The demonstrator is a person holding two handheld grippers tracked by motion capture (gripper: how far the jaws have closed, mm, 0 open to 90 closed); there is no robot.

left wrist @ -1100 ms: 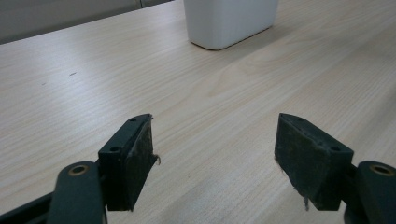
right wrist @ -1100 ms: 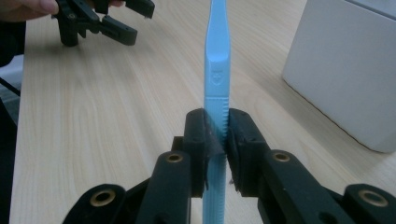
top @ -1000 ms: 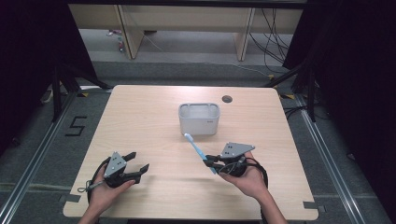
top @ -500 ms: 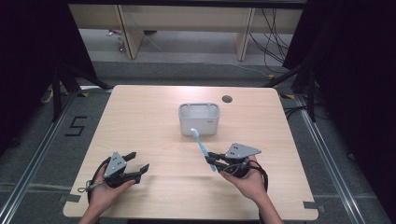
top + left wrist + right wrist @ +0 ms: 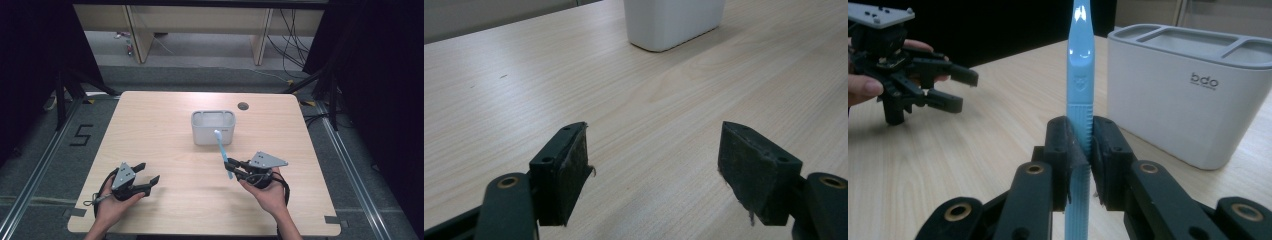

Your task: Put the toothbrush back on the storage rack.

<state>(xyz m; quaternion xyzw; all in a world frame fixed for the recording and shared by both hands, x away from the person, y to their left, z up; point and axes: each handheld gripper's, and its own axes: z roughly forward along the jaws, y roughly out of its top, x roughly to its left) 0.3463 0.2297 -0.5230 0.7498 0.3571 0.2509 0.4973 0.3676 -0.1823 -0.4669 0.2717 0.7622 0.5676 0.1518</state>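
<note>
Fingers (image 5: 1108, 150) of the right gripper (image 5: 235, 168) are closed on the ribbed handle of a light blue toothbrush (image 5: 1080, 75), which stands nearly upright between them with its head pointing up. In the high view the toothbrush leans toward the white holder (image 5: 213, 127) at the middle of the desk (image 5: 150, 125) and is just in front of it, not yet inside. The left gripper (image 5: 145, 177) rests low near the desk's front edge, well apart from the holder, with its fingers (image 5: 561, 172) spread wide and holding nothing. I judge the step to be carrying the toothbrush to the holder. The next move probably calls for lifting it above the rim, choosing one compartment, and lowering it before releasing.
</note>
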